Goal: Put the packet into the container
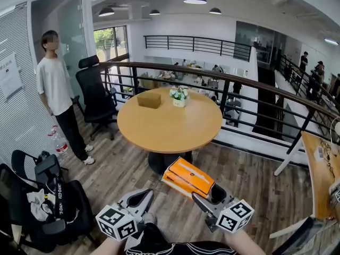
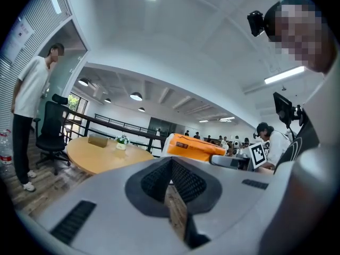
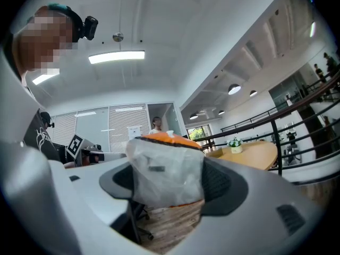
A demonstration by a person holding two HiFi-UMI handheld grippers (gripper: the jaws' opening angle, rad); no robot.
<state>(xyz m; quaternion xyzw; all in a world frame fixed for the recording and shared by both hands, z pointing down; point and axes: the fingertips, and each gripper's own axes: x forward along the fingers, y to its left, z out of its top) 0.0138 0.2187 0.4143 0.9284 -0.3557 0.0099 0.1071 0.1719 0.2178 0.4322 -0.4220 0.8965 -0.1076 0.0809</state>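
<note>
An orange packet (image 1: 187,177) with clear plastic wrap hangs above the wooden floor, short of the round wooden table (image 1: 170,126). My right gripper (image 1: 210,196) is shut on the packet's near end. The right gripper view has the wrapped packet (image 3: 164,185) filling the space between the pads of that gripper (image 3: 167,161). A brown box-like container (image 1: 149,100) sits on the table's far side, also visible in the left gripper view as a small box (image 2: 98,141). My left gripper (image 1: 139,198) is held low beside the packet (image 2: 191,146), jaws together and holding nothing.
A small flower pot (image 1: 179,97) stands next to the container. A person (image 1: 54,86) and a black office chair (image 1: 98,95) are at the left. A dark railing (image 1: 249,84) runs behind the table. A black bag on a seat (image 1: 48,198) is at bottom left, and a wooden desk (image 1: 321,169) at right.
</note>
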